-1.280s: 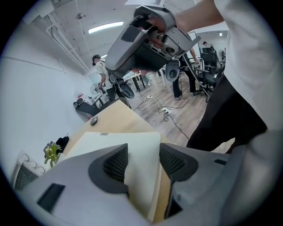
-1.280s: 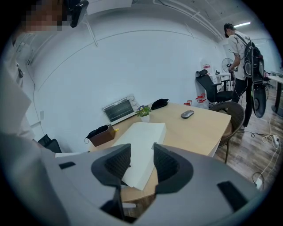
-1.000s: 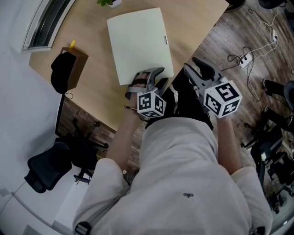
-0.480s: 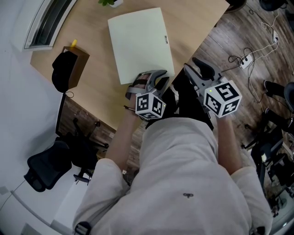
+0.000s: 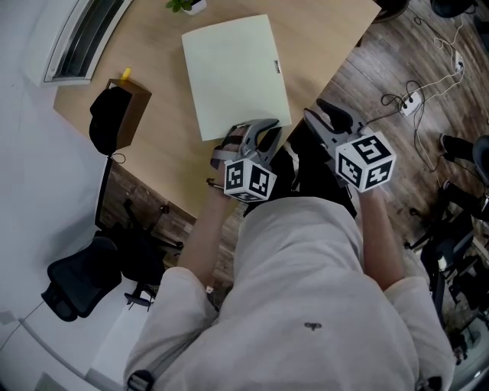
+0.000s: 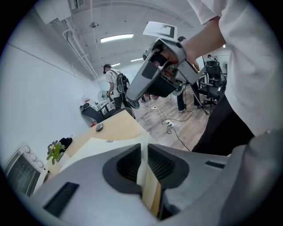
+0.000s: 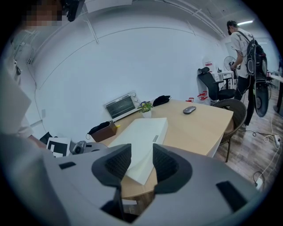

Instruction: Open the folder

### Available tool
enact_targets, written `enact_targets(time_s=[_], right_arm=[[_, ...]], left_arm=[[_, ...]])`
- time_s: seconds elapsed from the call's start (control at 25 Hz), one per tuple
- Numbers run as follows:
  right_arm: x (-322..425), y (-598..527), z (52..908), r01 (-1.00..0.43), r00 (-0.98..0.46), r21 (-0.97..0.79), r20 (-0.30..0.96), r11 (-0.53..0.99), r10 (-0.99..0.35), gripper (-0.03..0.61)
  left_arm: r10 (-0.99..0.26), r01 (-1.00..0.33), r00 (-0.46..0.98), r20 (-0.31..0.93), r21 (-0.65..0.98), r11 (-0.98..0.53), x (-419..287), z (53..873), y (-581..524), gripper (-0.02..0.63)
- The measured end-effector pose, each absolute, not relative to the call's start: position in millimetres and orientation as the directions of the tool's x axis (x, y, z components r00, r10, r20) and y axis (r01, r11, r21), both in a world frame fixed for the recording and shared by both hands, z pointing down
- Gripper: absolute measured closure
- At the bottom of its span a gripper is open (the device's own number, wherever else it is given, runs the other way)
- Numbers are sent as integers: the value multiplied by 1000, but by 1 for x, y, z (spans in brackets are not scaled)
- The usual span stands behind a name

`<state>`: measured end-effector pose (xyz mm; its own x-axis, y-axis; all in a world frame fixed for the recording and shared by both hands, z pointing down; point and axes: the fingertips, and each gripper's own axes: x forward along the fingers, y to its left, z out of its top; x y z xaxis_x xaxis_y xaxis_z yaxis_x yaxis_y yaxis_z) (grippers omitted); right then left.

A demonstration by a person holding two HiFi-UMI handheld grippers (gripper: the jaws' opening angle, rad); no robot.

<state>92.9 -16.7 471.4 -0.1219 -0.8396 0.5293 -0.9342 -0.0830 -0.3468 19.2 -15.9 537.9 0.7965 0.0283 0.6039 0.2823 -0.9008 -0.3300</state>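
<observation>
A pale green folder (image 5: pixel 233 72) lies closed on the wooden table (image 5: pixel 160 153). My left gripper (image 5: pixel 256 136) sits at the folder's near edge. In the left gripper view its jaws have just been closing, and my left gripper (image 6: pixel 144 163) now pinches that thin pale edge (image 6: pixel 142 170) between its pads. My right gripper (image 5: pixel 327 116) hovers beyond the table's near corner, to the right of the folder, open and empty. From the right gripper view the folder (image 7: pixel 141 141) lies ahead of my right gripper (image 7: pixel 141 162), apart from the pads.
A brown box with a black cap (image 5: pixel 121 111) stands at the table's left edge, a small plant (image 5: pixel 183 5) behind the folder. A toaster oven (image 7: pixel 121 105) and a mouse (image 7: pixel 189 110) sit farther back. Cables (image 5: pixel 405 98) cross the floor at right; a person (image 7: pixel 245 48) stands beyond.
My left gripper's jaws have drawn together on the folder's near edge. The right gripper has stayed where it was, still open.
</observation>
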Motion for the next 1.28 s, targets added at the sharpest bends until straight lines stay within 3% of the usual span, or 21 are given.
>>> enact_targets(time_s=[0.76,1.28], right_arm=[[58,-21,552,-951,-190,-306,678,-38,-710,457],[49,-25,576,-941,-218,-337,700,-46,-681,477]], left_arm=[[42,172,849,526,-200,-965,17,524,-24,588],[30,118,865,501,-145,-982,11,518,-28,594]])
